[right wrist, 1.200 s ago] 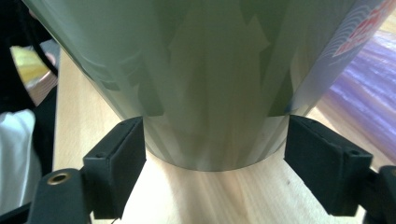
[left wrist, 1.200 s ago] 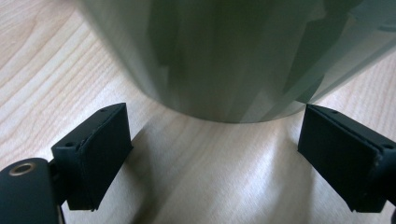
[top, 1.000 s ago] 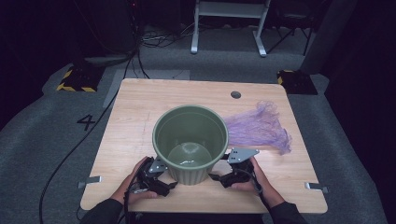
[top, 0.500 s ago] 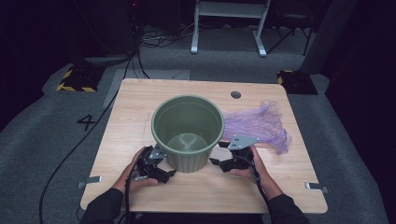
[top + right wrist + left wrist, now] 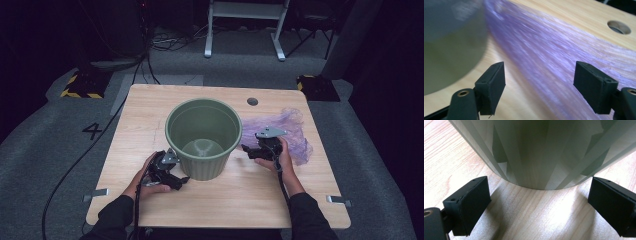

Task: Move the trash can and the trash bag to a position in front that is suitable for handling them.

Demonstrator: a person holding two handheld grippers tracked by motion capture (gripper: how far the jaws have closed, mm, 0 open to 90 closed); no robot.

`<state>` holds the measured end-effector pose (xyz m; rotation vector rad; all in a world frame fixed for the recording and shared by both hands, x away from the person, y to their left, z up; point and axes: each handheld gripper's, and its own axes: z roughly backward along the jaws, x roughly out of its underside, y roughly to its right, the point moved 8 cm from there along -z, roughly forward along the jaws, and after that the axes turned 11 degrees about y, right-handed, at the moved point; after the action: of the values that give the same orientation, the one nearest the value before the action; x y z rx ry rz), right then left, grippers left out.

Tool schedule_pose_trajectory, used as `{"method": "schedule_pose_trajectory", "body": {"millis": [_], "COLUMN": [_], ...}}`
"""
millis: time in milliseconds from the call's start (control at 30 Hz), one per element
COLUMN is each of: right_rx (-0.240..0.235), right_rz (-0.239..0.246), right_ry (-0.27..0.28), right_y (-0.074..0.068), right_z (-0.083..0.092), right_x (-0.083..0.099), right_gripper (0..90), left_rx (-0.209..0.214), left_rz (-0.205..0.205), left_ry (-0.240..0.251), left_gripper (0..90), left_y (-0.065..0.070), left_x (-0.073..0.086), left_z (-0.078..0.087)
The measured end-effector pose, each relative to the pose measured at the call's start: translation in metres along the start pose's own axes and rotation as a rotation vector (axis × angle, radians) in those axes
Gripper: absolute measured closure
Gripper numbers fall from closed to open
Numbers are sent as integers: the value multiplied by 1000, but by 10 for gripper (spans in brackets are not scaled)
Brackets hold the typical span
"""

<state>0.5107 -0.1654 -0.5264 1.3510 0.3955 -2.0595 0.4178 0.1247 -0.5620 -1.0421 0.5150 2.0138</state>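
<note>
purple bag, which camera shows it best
The high view: the whole purple bag lies flat right of the green bin. The right gripper view shows a blurred close stretch; the left gripper view faces the bin's wall.

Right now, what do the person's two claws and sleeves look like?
Both claws are black. The left claw and the right claw each have two blocky black jaws with small screw holes. A grey three-cornered plate sits on top of the right one. A thin black cable trails along the right forearm. The sleeves are dark and long.
</note>
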Motion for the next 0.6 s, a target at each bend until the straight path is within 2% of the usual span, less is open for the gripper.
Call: {"method": "schedule_pose_trajectory", "body": {"millis": [100, 133, 233, 300, 367, 400, 433, 533, 600], "right_rx": [7, 22, 26, 3, -11, -18, -18, -7, -4], "right_rz": [-11, -12, -20, -63, -84, -96, -96, -105, -104], "right_ry": [-34, -64, -81, -68, -64, -63, -63, -75, -82], "right_y": [7, 12, 15, 17, 19, 22, 22, 32, 35], "right_z": [-10, -15, -18, -18, -17, -14, -14, -5, -2], "right_x": [10, 18, 23, 24, 24, 25, 25, 30, 31], "right_gripper": [249, 257, 269, 396, 497, 601, 601, 713, 725], "left_rx": [-3, -4, -6, -9, -13, -11, -13, -17, -16], "left_rz": [7, 7, 12, 14, 18, 22, 24, 24, 24], "left_ry": [5, 6, 7, 6, 10, 8, 10, 9, 9], "left_gripper": [47, 50, 51, 51, 51, 51, 51, 54, 55], "left_y": [0, 0, 1, 1, 2, 3, 3, 4, 5], "left_x": [1, 3, 6, 9, 12, 14, 16, 23, 28], "left_z": [2, 5, 8, 13, 17, 20, 22, 31, 39]}}
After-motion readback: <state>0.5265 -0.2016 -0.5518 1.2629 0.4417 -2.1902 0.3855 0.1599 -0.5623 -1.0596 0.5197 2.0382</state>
